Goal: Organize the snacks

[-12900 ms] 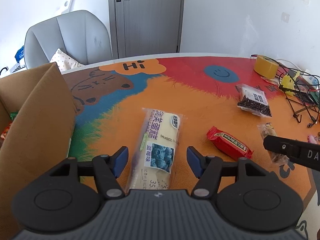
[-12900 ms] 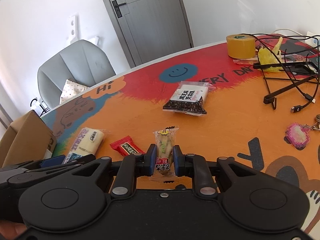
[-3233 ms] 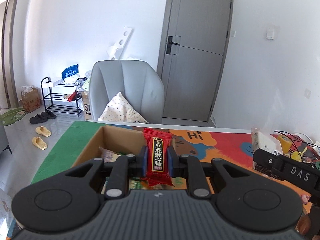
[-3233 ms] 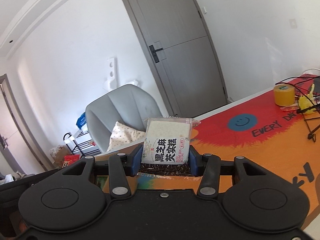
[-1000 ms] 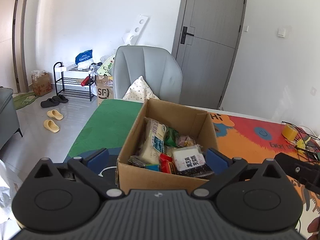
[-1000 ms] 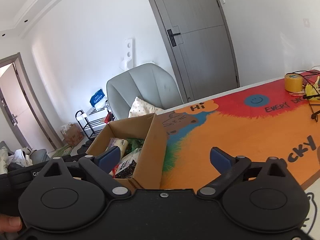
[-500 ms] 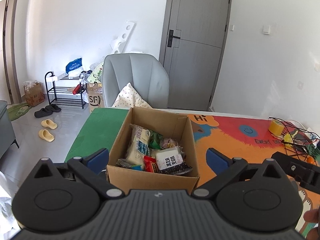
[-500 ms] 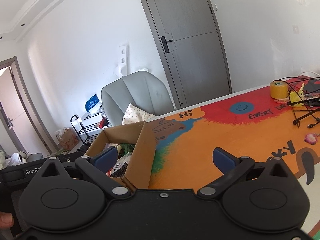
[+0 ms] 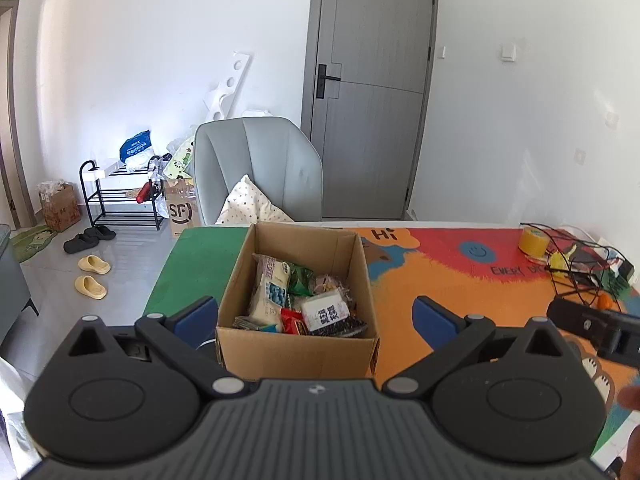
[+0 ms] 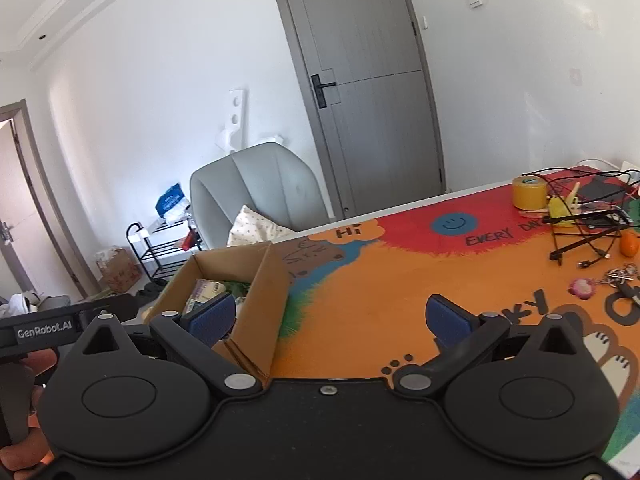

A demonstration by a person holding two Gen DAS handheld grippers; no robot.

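Both jaws spread empty, cardboard box [image 9: 296, 350] snacks [image 9: 326, 314] partly hidden by wall

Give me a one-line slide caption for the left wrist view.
Open left tongs hover before the cardboard box, snack packets piled inside.

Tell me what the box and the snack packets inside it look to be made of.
Box: plain brown corrugated cardboard, matte, with folded flaps and raw edges. Snack packets: apparently thin plastic film, glossy and crinkled, printed labels; one with a clear part showing dark contents.
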